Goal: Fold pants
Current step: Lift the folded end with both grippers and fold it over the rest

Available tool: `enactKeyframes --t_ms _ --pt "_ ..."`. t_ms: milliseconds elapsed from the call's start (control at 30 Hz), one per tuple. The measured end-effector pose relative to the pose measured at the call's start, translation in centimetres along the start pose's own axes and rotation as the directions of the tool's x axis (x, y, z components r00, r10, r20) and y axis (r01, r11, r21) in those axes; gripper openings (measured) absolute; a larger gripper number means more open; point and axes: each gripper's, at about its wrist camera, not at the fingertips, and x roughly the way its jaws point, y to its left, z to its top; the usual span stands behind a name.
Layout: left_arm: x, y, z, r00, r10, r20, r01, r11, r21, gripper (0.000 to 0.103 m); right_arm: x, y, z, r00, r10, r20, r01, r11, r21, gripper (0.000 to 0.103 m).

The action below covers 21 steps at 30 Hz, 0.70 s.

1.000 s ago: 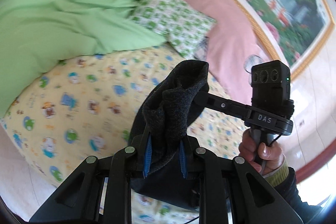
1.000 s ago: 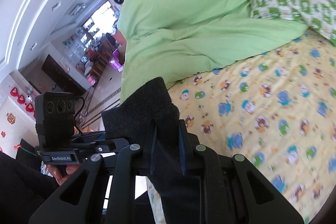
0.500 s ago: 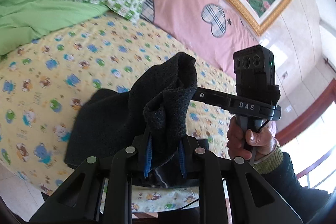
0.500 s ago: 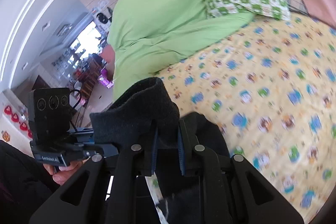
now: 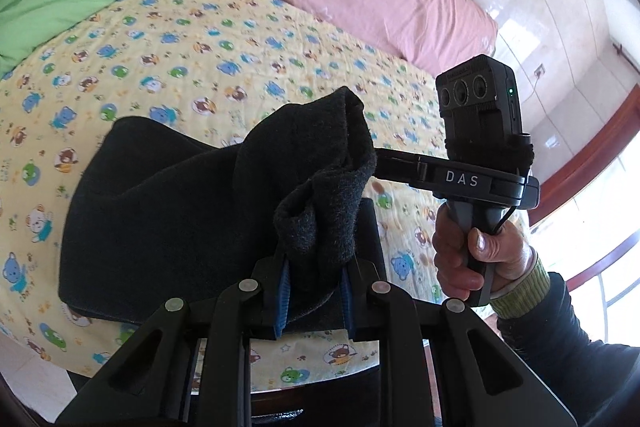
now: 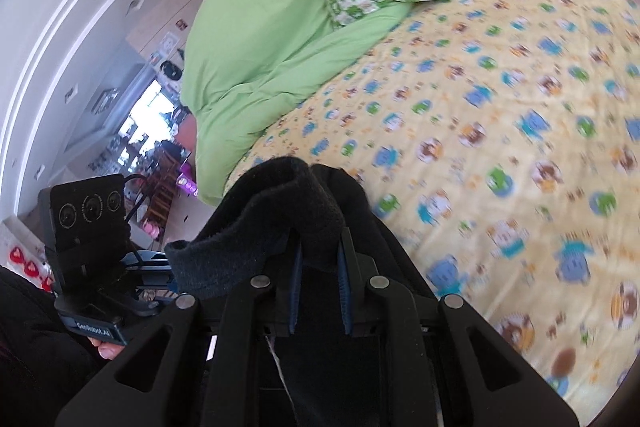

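Over bear-print bedsheet (image 5: pixel 240 39), both claws grip dark pants (image 5: pixel 168 211); right reads "DAS".

The right gripper (image 6: pixel 319 287) pinched a bunched fold of the dark pants (image 6: pixel 280 211) above the yellow sheet (image 6: pixel 500 147); the left gripper (image 6: pixel 92 267) showed beside it.

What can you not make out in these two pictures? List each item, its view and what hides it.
- Left view: the near end of the pants is hidden behind the left gripper.
- Right view: most of the pants is hidden behind the right gripper and cut off by the bottom edge.
- Right view: the bedsheet print is blurred.
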Motion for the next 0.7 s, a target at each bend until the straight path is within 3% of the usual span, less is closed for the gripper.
enactKeyframes --t_ms 300,500,567,700 --pt "2.1 -1.5 -0.5 0.999 0.015 -0.037 -0.013 0.999 0.042 0.02 -1.7 -2.4 -2.6 0.999 0.001 0.033 -0.003 0.997 0.077 0.014" --pt "2.9 -1.8 -1.2 0.998 0.029 -0.055 -0.025 0.998 0.061 0.02 -2.0 -3.0 -3.6 0.999 -0.001 0.042 -0.003 0.995 0.102 0.009" --pt "3.1 -1.8 -1.3 0.998 0.029 -0.059 -0.026 0.998 0.061 0.02 -2.0 -3.2 -3.9 0.999 0.002 0.042 -0.006 0.994 0.109 0.002" --pt "3.2 -1.8 -1.5 0.998 0.034 -0.06 -0.03 0.997 0.07 0.02 -2.0 -3.2 -4.2 0.999 -0.001 0.042 -0.004 0.993 0.117 0.002"
